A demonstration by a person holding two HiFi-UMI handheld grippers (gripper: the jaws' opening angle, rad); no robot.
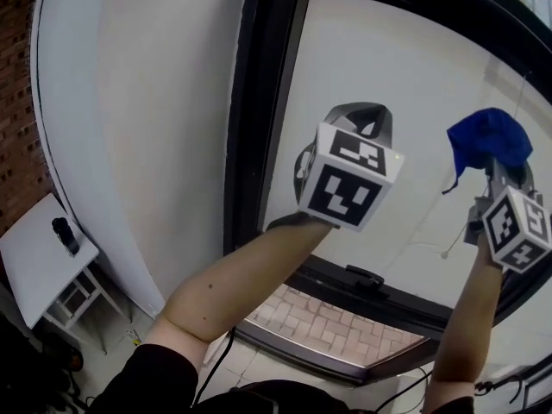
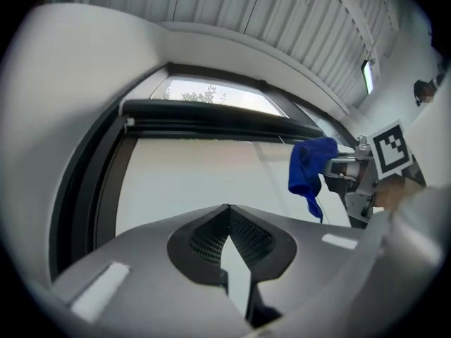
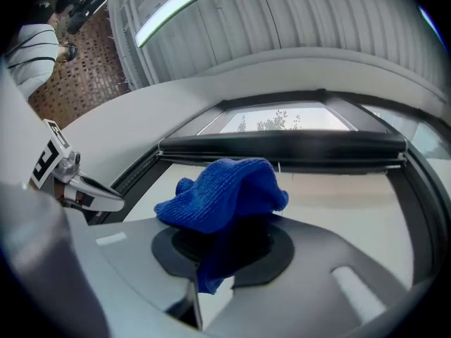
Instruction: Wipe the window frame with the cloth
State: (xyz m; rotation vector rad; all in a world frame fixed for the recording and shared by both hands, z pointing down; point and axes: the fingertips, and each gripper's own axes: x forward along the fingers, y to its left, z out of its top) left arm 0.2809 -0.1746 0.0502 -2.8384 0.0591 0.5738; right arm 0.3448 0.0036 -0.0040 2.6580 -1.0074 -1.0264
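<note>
A blue cloth is bunched in my right gripper, which is shut on it and held up in front of the pale window pane at the right. In the right gripper view the cloth covers the jaw tips. The black window frame runs up the left of the pane and along its bottom. Its top bar lies ahead of the cloth, apart from it. My left gripper is raised mid-pane, shut on nothing. It sees the cloth to its right.
A white wall stands left of the frame. Below left, a small white table carries a dark object. Brick paving shows below the window's bottom edge. A corrugated ceiling is overhead.
</note>
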